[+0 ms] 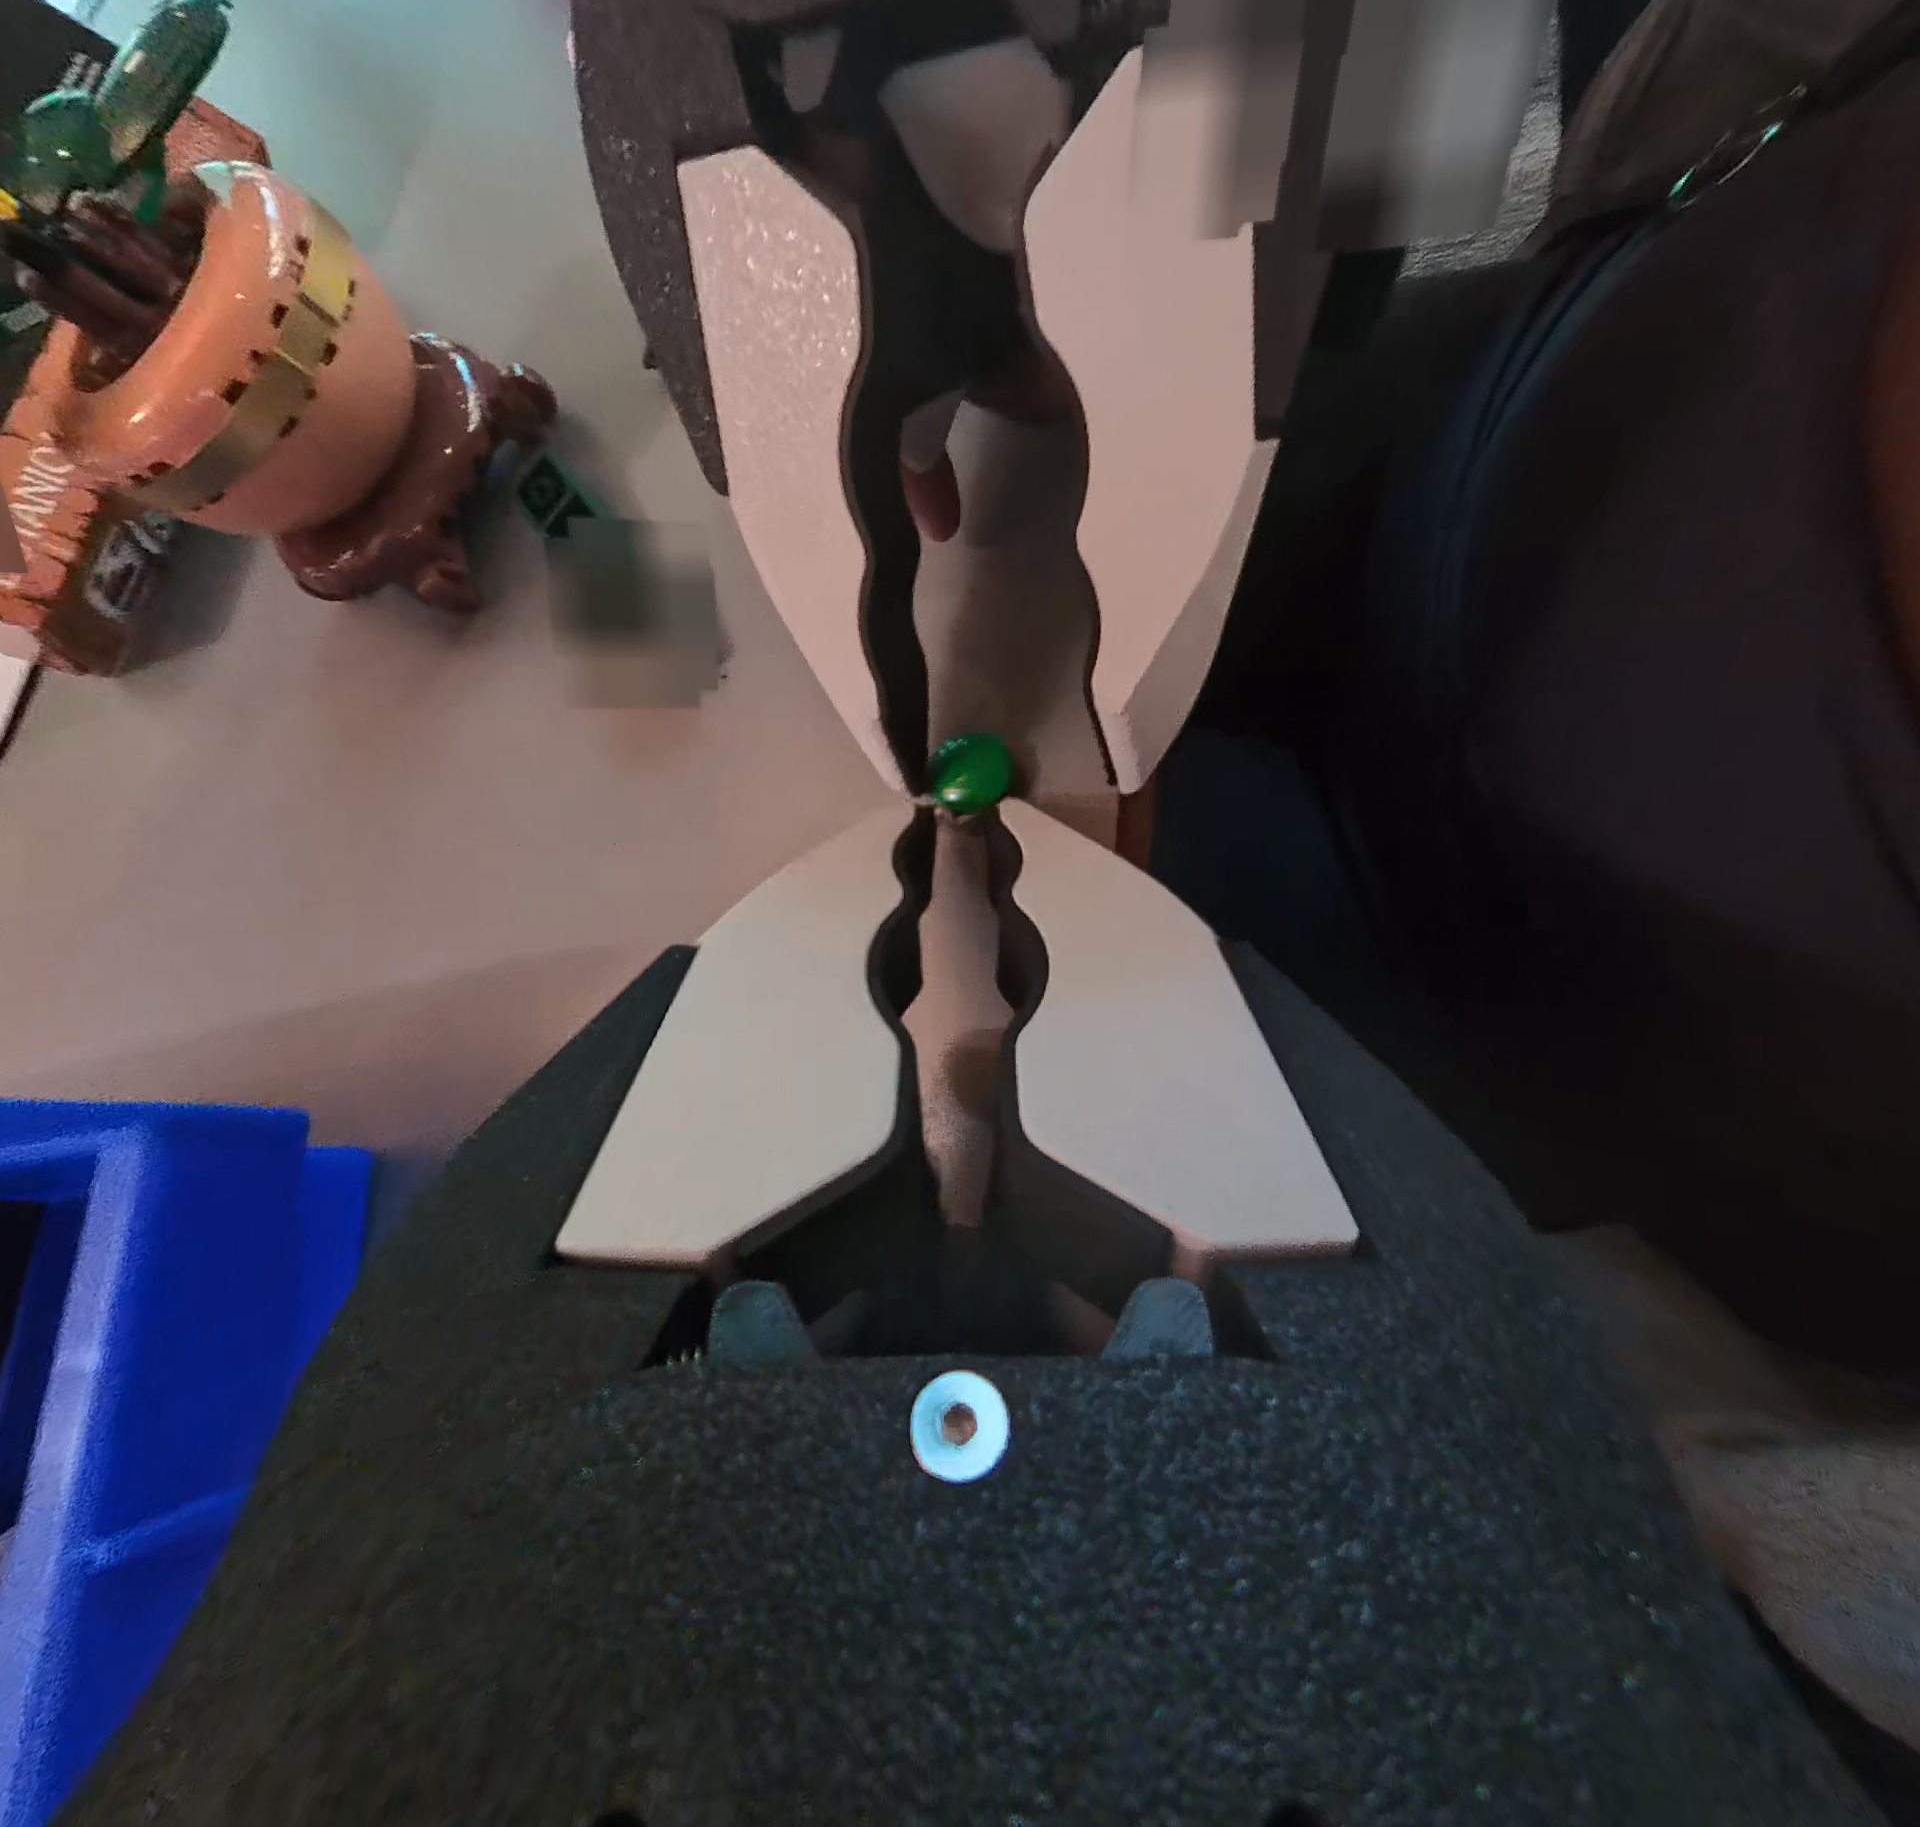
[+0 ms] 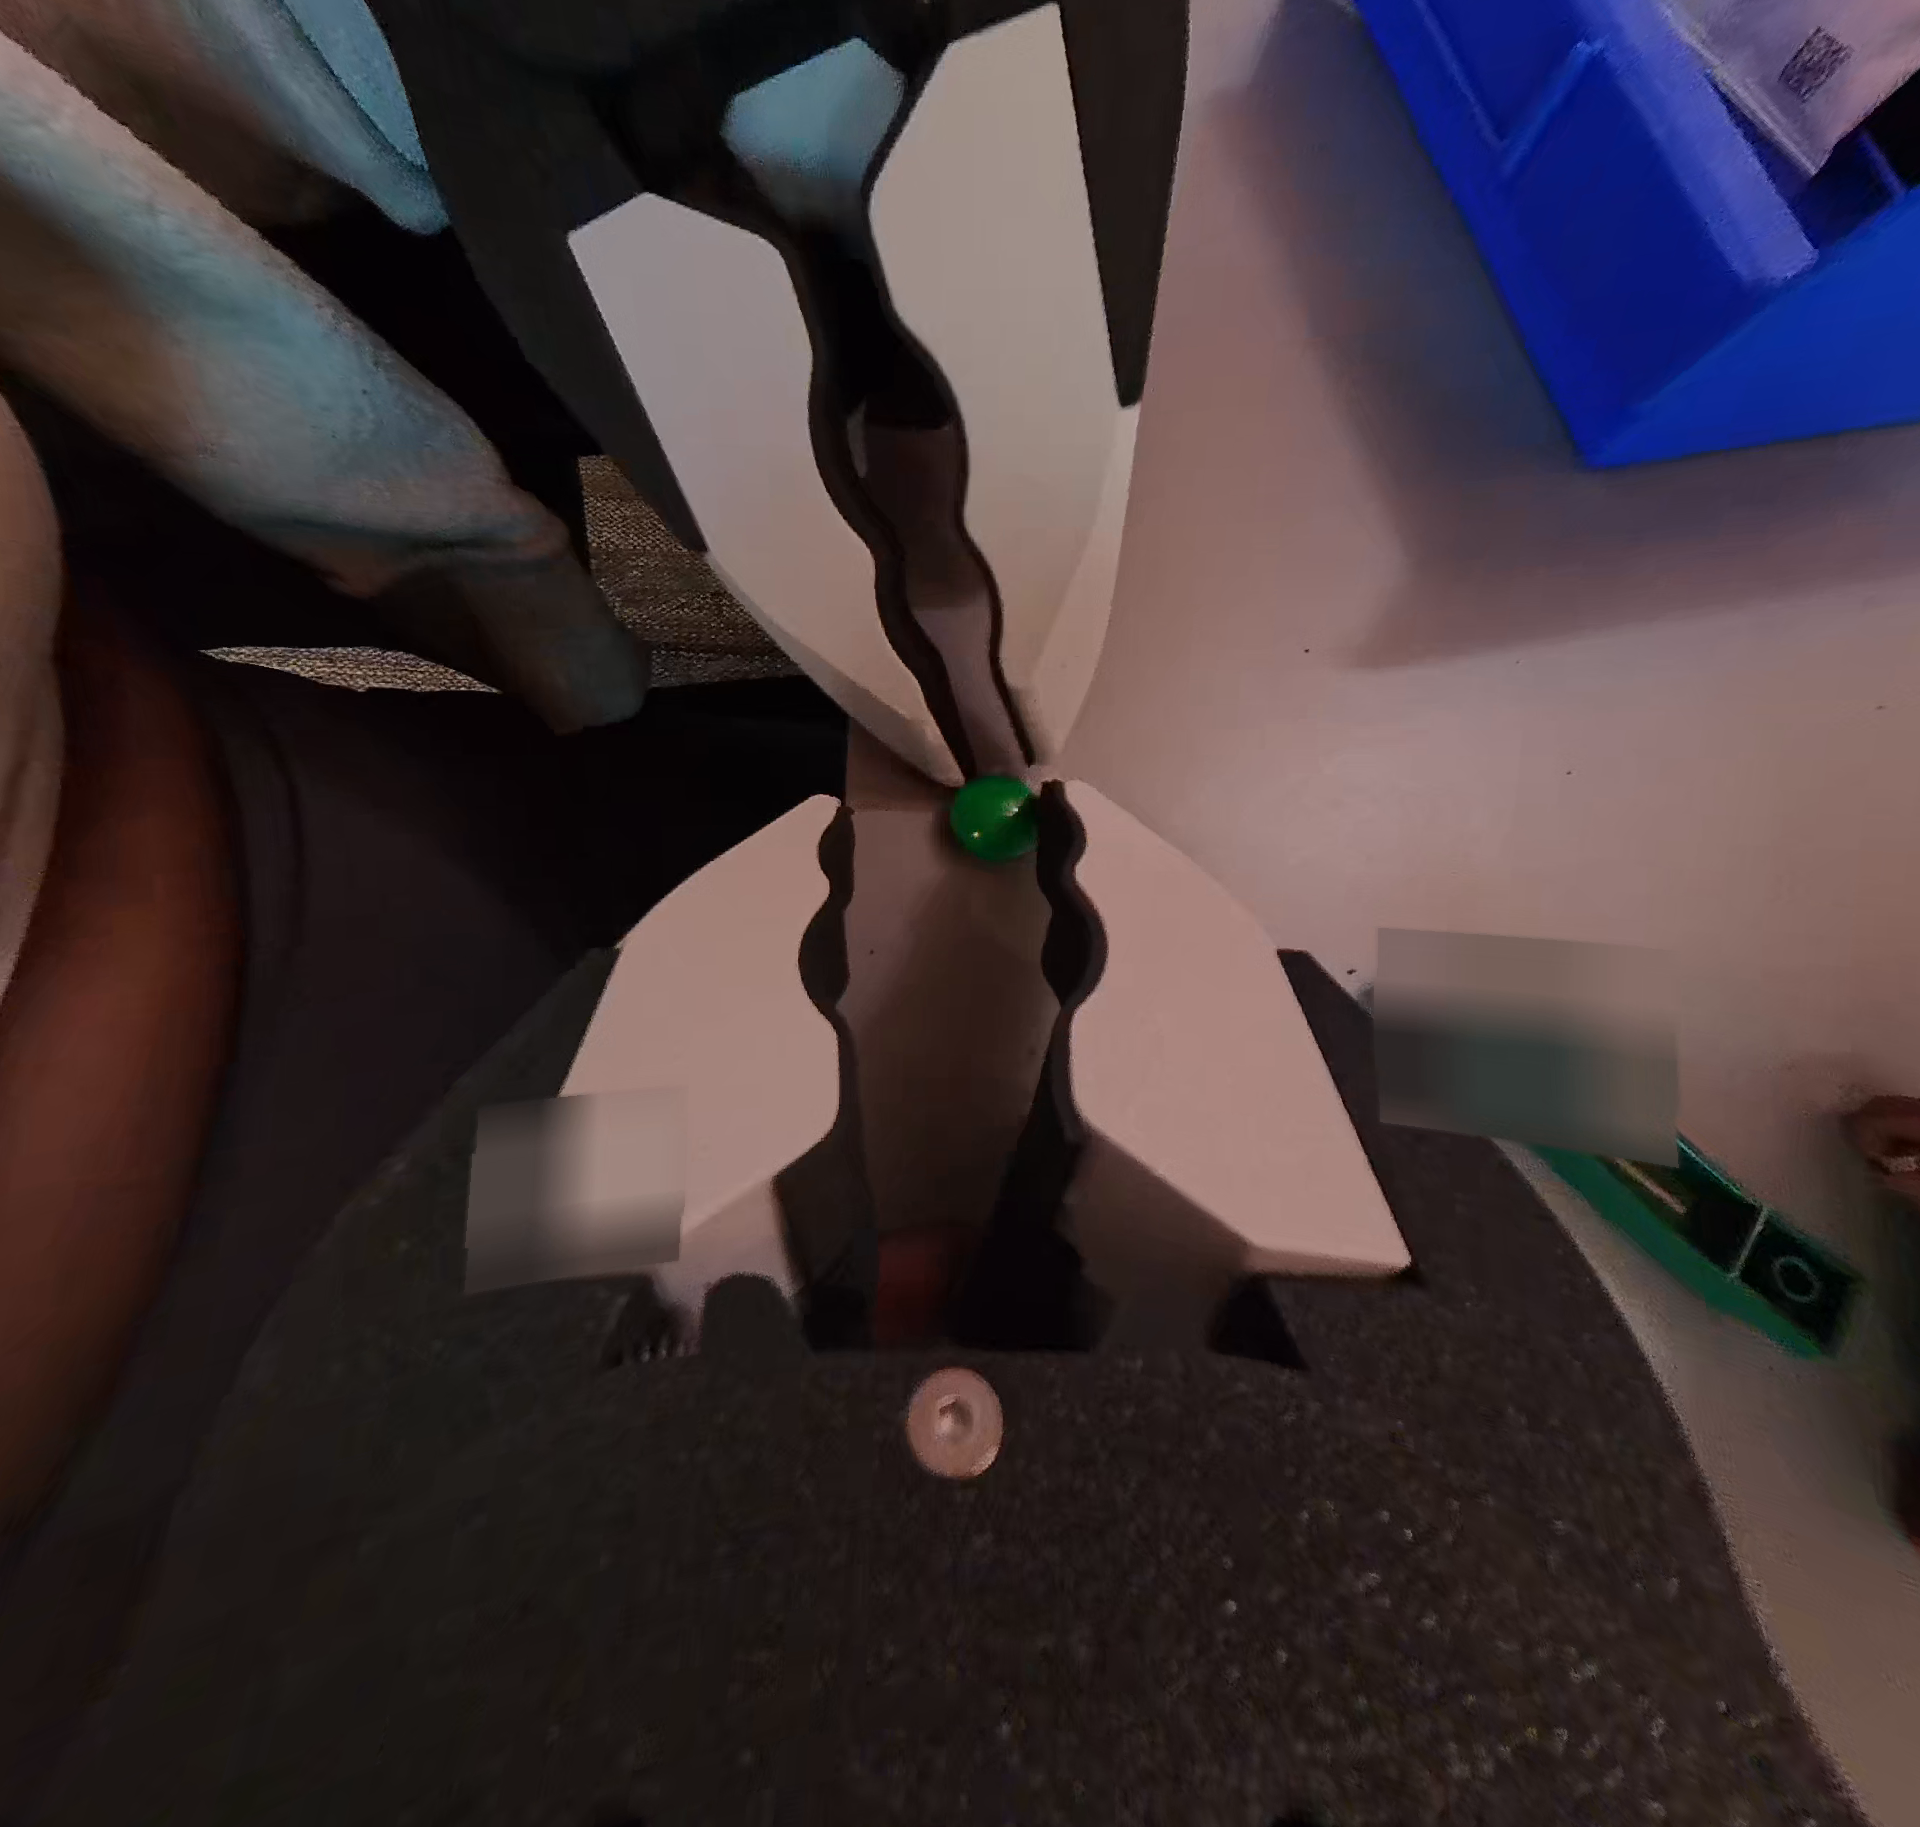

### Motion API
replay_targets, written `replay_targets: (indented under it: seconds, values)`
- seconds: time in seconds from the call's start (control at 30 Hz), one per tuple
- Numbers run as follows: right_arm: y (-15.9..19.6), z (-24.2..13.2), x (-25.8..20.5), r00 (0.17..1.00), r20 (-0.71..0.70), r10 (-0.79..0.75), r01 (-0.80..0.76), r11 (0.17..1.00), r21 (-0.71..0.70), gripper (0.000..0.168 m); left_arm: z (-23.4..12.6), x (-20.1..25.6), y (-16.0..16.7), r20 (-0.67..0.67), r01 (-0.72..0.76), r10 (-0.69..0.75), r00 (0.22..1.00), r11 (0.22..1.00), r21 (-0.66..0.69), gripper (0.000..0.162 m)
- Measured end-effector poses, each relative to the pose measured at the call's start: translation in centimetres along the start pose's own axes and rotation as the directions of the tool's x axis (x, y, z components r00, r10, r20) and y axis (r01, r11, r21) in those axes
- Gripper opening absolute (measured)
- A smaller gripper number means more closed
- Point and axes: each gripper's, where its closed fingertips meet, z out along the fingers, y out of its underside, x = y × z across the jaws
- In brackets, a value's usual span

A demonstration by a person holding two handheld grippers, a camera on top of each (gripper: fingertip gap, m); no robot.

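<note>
A small round green bead (image 1: 968,769) sits where the two grippers meet tip to tip above the white table (image 1: 312,894). My left gripper (image 1: 958,821) is shut on the green bead and pinches it at the very fingertips. My right gripper (image 2: 945,806) is open, its fingers standing on either side of the bead (image 2: 992,819), which lies close against its right finger (image 2: 1060,842). In the left wrist view the right gripper (image 1: 1006,785) comes in from the top. In the right wrist view the left gripper (image 2: 997,769) comes in from the top.
A blue bin (image 1: 156,1310) stands beside the left gripper and shows at the top right of the right wrist view (image 2: 1610,167). A brown pot figurine with a green plant (image 1: 208,354) stands on the table. A green block (image 2: 1714,1247) lies at the right. A person's arm (image 2: 260,375) is at the left. Less than 4 cm separates the two grippers' tips.
</note>
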Motion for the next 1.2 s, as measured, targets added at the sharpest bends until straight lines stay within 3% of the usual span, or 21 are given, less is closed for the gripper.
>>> replay_targets:
  seconds: [0.23, 0.4, 0.57, 0.7, 0.93, 1.2]
  values:
    - [0.2, -0.5, 0.9, 0.999, -0.013, -0.038, 0.037, 0.998, -0.049, 0.024, 0.1, 0.4, -0.1, -0.034, 0.007, -0.007, 0.999, 1.0, 0.013, 0.006]
    - [0.2, -1.5, 0.7, 0.915, -0.04, -0.401, 0.396, 0.913, -0.095, 0.025, 0.2, 0.5, -0.2, -0.059, 0.011, -0.01, 0.998, 1.0, 0.017, 0.005]
    - [0.1, -1.0, 0.6, 0.843, -0.035, -0.537, 0.532, 0.842, -0.091, 0.021, 0.4, 0.4, -0.3, -0.082, 0.013, -0.011, 0.997, 1.0, 0.022, 0.004]
    - [0.2, -0.6, 1.1, 0.821, -0.053, -0.568, 0.561, 0.821, -0.105, 0.008, 0.5, 0.3, -0.3, -0.089, 0.012, -0.01, 0.996, 1.0, 0.024, 0.004]
    - [0.6, -0.6, 1.7, 0.817, -0.09, -0.569, 0.56, 0.822, -0.104, 0.0, 0.5, 0.0, -0.1, -0.077, 0.008, -0.006, 0.997, 1.0, 0.026, 0.006]
    - [0.5, -1.4, 2.3, 0.813, -0.093, -0.575, 0.57, 0.818, -0.07, 0.01, 0.3, -1.2, 0.0, -0.022, 0.026, -0.025, 0.999, 0.999, 0.04, 0.01]
